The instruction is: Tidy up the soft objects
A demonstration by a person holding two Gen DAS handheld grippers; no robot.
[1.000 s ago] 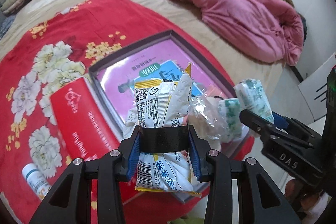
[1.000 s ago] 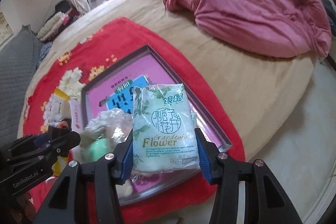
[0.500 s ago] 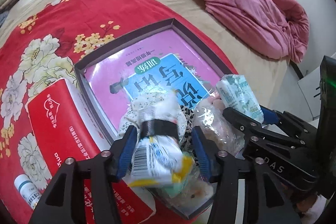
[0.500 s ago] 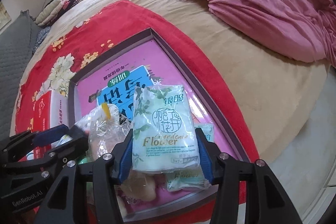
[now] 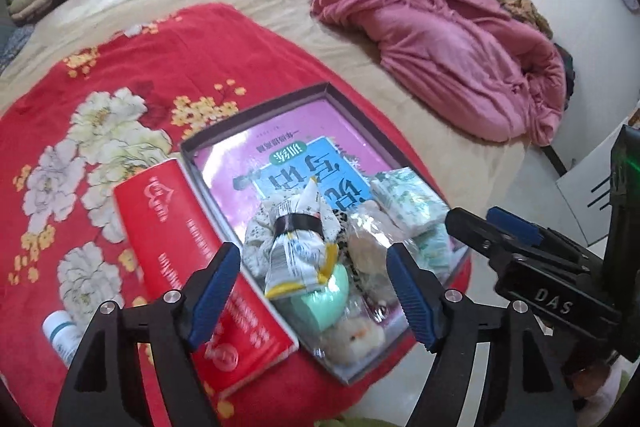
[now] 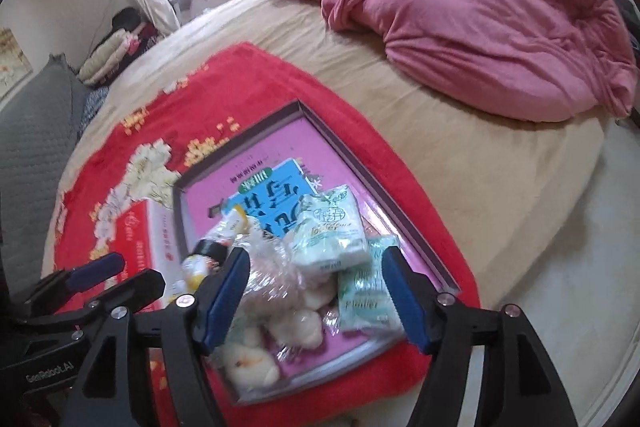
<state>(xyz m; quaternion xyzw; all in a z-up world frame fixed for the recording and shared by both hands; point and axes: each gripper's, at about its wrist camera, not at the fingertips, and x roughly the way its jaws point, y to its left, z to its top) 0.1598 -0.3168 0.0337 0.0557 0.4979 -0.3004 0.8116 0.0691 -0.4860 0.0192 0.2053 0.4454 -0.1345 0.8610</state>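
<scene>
Left gripper (image 5: 314, 291): jaws just opened wide, empty | right gripper (image 6: 316, 295): likewise | banded snack packet (image 5: 298, 255): lower centre, in tray (image 5: 256, 121); light, crinkly, pinch at band | tissue pack (image 6: 330, 233): mid-frame, soft, probably squashy; grasp sides.

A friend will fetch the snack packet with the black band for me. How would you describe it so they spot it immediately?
On the red floral blanket lies a shallow tray lined with a pink book. The snack packet lies in the pile at its near end, over a mint-green item: white and yellow, and the only one cinched by a black band.
</scene>
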